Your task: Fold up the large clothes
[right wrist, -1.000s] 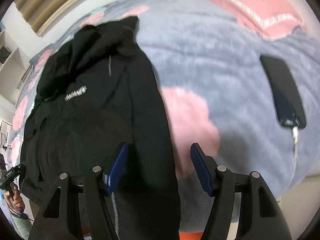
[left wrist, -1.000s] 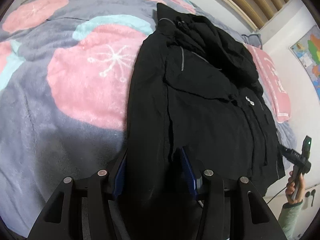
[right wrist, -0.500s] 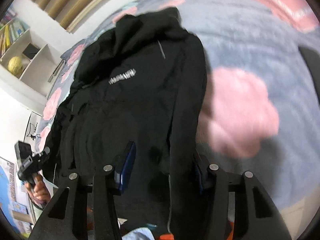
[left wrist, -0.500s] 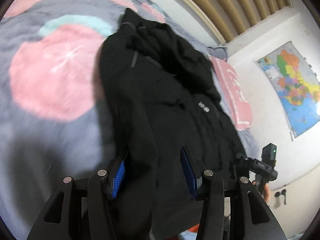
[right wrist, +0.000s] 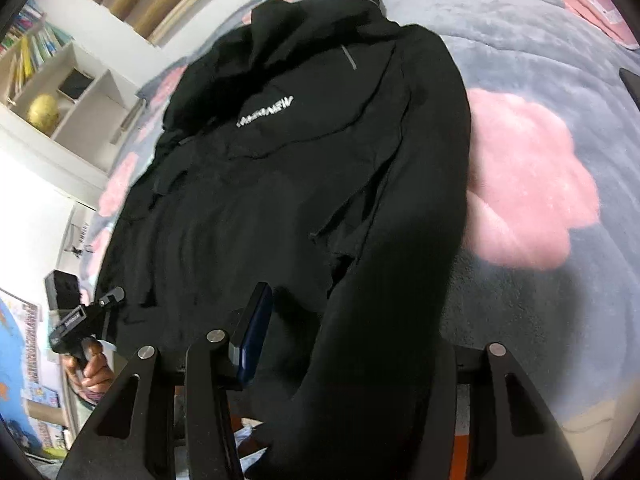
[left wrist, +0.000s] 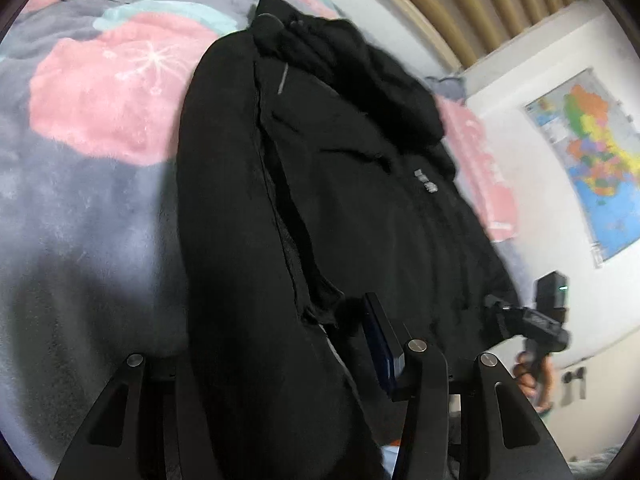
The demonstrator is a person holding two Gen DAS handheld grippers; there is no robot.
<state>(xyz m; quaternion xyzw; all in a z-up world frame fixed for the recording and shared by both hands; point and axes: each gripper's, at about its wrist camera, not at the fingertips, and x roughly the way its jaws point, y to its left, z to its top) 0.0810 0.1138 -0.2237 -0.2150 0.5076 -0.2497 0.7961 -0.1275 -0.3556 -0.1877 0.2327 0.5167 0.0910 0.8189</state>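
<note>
A large black hooded jacket [left wrist: 360, 184] lies on the bed, hood at the far end; it also shows in the right wrist view [right wrist: 288, 184] with a white chest logo. My left gripper [left wrist: 296, 328] has the jacket's left sleeve draped between its jaws; only the right blue pad [left wrist: 380, 336] shows. My right gripper [right wrist: 344, 320] has the right sleeve between its jaws; only the left blue pad [right wrist: 254, 332] shows. The cloth hides the other pads, so the jaw state is unclear. Each gripper appears in the other's view, held in a hand.
The bed has a grey blanket with pink patches [left wrist: 100, 112]. A pink pillow [left wrist: 484, 160] lies at the right. A map [left wrist: 592, 160] hangs on the wall. A white bookshelf [right wrist: 60, 92] stands by the bed. A dark phone [right wrist: 632, 80] lies at the frame's edge.
Both grippers have swung inward and lifted, and the sleeves now hang over them. The jaws look closer around the sleeves than one second ago.
</note>
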